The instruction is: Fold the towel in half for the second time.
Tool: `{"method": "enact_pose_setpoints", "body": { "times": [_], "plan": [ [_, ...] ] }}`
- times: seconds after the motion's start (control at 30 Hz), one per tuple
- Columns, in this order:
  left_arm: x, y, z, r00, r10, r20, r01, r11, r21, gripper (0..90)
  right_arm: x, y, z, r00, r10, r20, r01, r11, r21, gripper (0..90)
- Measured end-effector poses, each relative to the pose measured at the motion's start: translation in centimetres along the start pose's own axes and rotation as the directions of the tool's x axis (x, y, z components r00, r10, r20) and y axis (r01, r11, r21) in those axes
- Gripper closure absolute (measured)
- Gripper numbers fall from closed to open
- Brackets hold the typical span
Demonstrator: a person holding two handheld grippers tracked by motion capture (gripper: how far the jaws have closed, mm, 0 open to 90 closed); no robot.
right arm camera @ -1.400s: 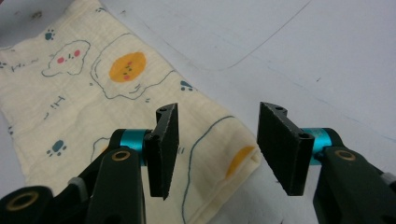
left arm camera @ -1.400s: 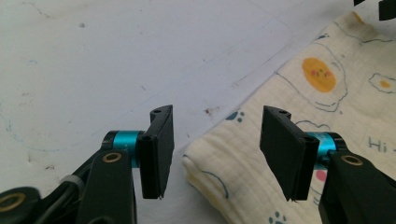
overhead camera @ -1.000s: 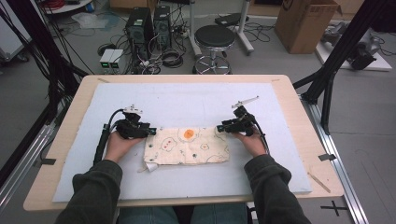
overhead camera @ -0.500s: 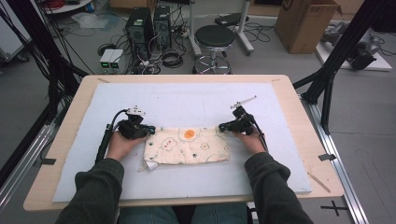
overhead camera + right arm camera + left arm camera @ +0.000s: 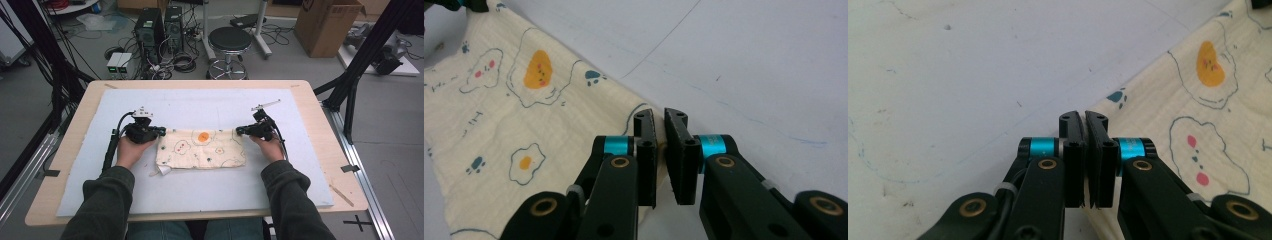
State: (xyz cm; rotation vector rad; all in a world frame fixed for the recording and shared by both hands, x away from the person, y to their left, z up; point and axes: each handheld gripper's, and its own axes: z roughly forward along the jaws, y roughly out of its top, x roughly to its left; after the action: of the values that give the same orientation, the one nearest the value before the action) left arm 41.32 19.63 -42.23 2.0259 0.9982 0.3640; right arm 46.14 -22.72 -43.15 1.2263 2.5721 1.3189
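Pinching 1 printed cloth (image 5: 202, 148) with 2 grippers.

Black stool (image 5: 230, 39) and cardboard box (image 5: 327, 25) on grey floor (image 5: 395, 130).

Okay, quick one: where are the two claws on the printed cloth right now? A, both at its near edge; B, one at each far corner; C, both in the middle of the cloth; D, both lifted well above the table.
B: the left claw and the right claw each sit pinched at a far corner of the cloth, which lies flat.
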Motion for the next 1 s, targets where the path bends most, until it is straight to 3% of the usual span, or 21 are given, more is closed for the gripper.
{"method": "enact_pose_setpoints", "body": {
  "times": [0.13, 0.27, 0.47, 0.77, 1.0],
  "plan": [
    [0.0, -0.4, -0.8, 1.0, -0.003, -0.002, 0.002, 0.9995, -0.031, 86.2, 0.6, 0.0, -0.7, 0.9993, -0.023, -0.029, 0.022, 0.999, -0.045, 83.7],
    [-0.4, -0.9, -1.2, 0.9999, 0.014, 0.0, -0.014, 0.999, -0.042, 85.9, 1.3, 0.1, -1.2, 0.9984, -0.044, -0.034, 0.042, 0.998, -0.045, 83.7],
    [-1.1, -0.6, -1.4, 0.9987, 0.051, -0.003, -0.051, 0.9967, -0.063, 85.8, 1.1, -0.1, -1.6, 0.9986, -0.037, -0.037, 0.035, 0.998, -0.053, 83.7],
    [-1.5, -0.5, -1.7, 0.9977, 0.068, 0.005, -0.067, 0.9946, -0.079, 85.6, 1.5, -0.4, -2.4, 0.9958, -0.051, -0.077, 0.044, 0.995, -0.095, 83.5],
    [-2.1, -0.3, -2.2, 0.9969, 0.075, 0.023, -0.072, 0.9933, -0.09, 85.5, 2.3, -0.4, -2.5, 0.9929, -0.071, -0.095, 0.063, 0.995, -0.083, 83.5]
  ]
}}
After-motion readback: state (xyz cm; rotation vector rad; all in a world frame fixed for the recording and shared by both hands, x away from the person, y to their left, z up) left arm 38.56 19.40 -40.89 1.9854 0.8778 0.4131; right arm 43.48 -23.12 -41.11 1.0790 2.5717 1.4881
